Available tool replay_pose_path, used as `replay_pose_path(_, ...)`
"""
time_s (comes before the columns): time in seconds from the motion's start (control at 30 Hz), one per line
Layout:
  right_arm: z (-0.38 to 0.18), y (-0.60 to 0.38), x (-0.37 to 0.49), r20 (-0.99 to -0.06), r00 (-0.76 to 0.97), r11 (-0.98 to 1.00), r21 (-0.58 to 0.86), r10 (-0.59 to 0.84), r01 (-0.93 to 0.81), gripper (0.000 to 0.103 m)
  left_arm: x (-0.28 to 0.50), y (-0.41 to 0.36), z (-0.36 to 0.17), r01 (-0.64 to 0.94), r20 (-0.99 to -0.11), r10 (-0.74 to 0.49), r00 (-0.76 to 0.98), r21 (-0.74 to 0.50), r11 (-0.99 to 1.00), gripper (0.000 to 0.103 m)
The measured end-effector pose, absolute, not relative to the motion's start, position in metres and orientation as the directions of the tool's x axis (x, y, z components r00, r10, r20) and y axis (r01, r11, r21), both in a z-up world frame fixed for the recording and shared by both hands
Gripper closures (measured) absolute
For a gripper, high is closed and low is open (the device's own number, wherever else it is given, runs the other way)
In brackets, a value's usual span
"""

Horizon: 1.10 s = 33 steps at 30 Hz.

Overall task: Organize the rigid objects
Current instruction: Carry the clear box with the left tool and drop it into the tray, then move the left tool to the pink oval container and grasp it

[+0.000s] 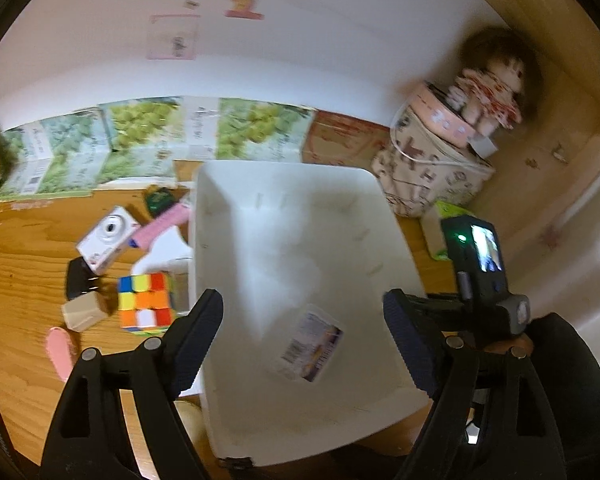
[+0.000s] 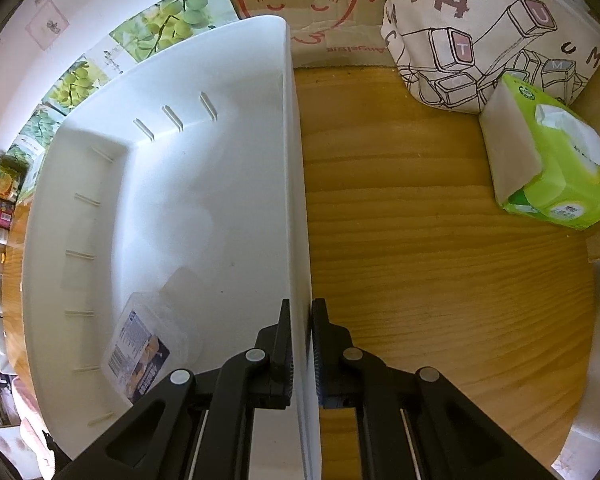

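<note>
A white plastic bin [image 1: 228,184] sits on the wooden table. A clear lidded box with a printed label [image 1: 310,346] lies on its floor, also visible in the right wrist view [image 2: 140,352]. My left gripper [image 1: 304,344] hovers over the bin, open, with nothing between its fingers; the clear box lies below the gap. My right gripper [image 2: 301,344] is shut on the bin's right wall [image 2: 296,200], one finger inside and one outside. Left of the bin lie a colour cube [image 1: 146,302], a white toy camera [image 1: 106,238], a pink bar [image 1: 162,226], a beige block [image 1: 84,310] and a black object [image 1: 78,278].
A patterned fabric bag [image 2: 480,32] and a green tissue pack [image 2: 552,168] stand right of the bin. A doll [image 1: 492,88] sits on a pink tin on the bag. Printed cartons [image 1: 140,136] line the back wall. The other gripper's camera [image 1: 476,256] shows at right.
</note>
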State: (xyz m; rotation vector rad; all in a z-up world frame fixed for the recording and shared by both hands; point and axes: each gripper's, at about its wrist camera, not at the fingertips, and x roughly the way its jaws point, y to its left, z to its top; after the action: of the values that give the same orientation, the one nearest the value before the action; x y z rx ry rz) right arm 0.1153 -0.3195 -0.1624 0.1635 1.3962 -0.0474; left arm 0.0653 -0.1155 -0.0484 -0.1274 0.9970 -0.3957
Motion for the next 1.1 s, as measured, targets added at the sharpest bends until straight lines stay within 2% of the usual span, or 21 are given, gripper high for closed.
replay_pose_path(0.43,-0.166,-0.317,0.117,-0.984,0.171,0.984,0.074,0.046,0.162,0.095,0.073,-0.035,-0.06,0.079,-0.813,-0.257,0.522,-0.254,0.964,0.018)
replay_pose_path(0.8,-0.177,-0.326,0.118,-0.988,0.149,0.981,0.076,0.049,0.179,0.095,0.074,0.051,-0.116,-0.21,-0.887,-0.094,0.452,-0.208,0.955,0.018)
replay_pose_path(0.97,-0.187,-0.324,0.123,-0.99,0.133,0.982,0.063,0.04,0.176,0.095,0.071,0.077,-0.132,-0.292,-0.904,-0.067,0.422,-0.205,0.934,0.018)
replay_pose_path(1.1,-0.192,-0.319,0.126,-0.992,0.124,0.983,0.054,0.032,0.173,0.095,0.075,0.091,-0.145,-0.321,-0.923,-0.023,0.384,-0.157,0.934,0.018)
